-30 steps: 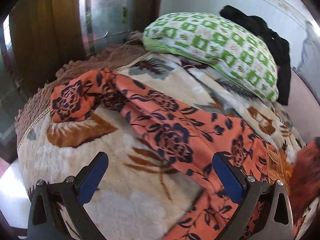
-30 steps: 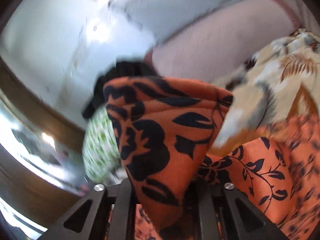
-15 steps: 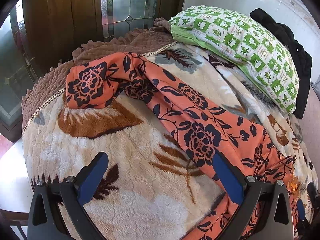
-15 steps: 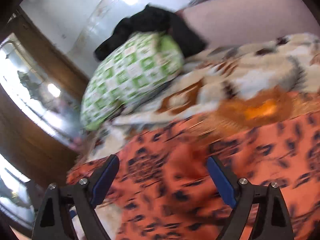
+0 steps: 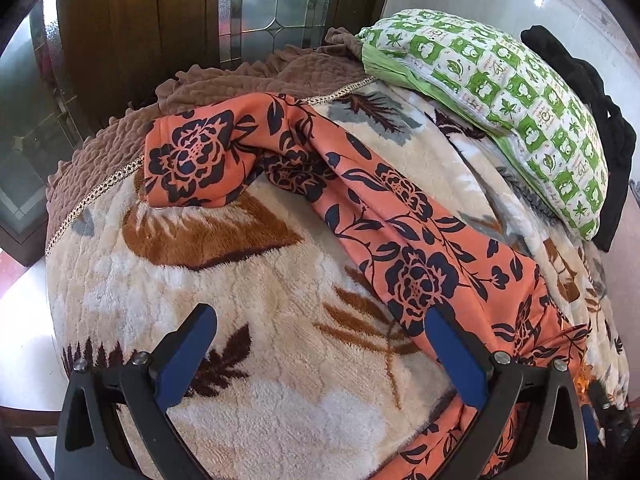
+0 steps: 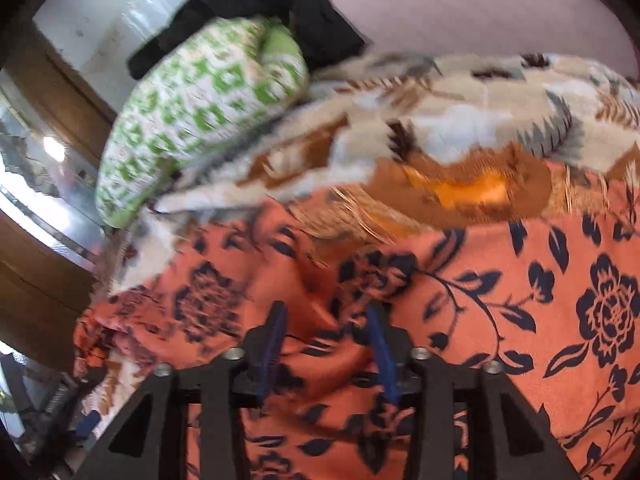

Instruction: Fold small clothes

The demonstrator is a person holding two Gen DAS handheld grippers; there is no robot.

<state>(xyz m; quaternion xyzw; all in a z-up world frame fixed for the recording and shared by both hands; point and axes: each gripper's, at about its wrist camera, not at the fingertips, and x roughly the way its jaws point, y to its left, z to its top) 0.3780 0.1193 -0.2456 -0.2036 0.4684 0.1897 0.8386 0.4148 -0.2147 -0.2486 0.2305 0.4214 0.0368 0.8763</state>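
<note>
An orange garment with dark navy flowers point(image 5: 404, 236) lies stretched diagonally over a cream blanket with brown leaves point(image 5: 248, 320), one end bunched at the far left. My left gripper point(image 5: 320, 344) is open and empty above the blanket, its right finger at the garment's edge. In the right wrist view the same garment point(image 6: 560, 312) fills the lower frame. My right gripper point(image 6: 326, 340) has its blue pads close together, pinching a raised fold of the orange cloth.
A green-and-white pillow point(image 5: 500, 96) lies at the far side with black clothing point(image 5: 600, 132) behind it. A brown quilted cover point(image 5: 224, 84) edges the bed by a wooden door with glass panes point(image 5: 256, 4). An orange embroidered patch point(image 6: 460, 188) borders the garment.
My right gripper let go of the fold it held up, opened above the garment, and has now closed on a fold of it. The left gripper's view shifted slightly; it stayed open.
</note>
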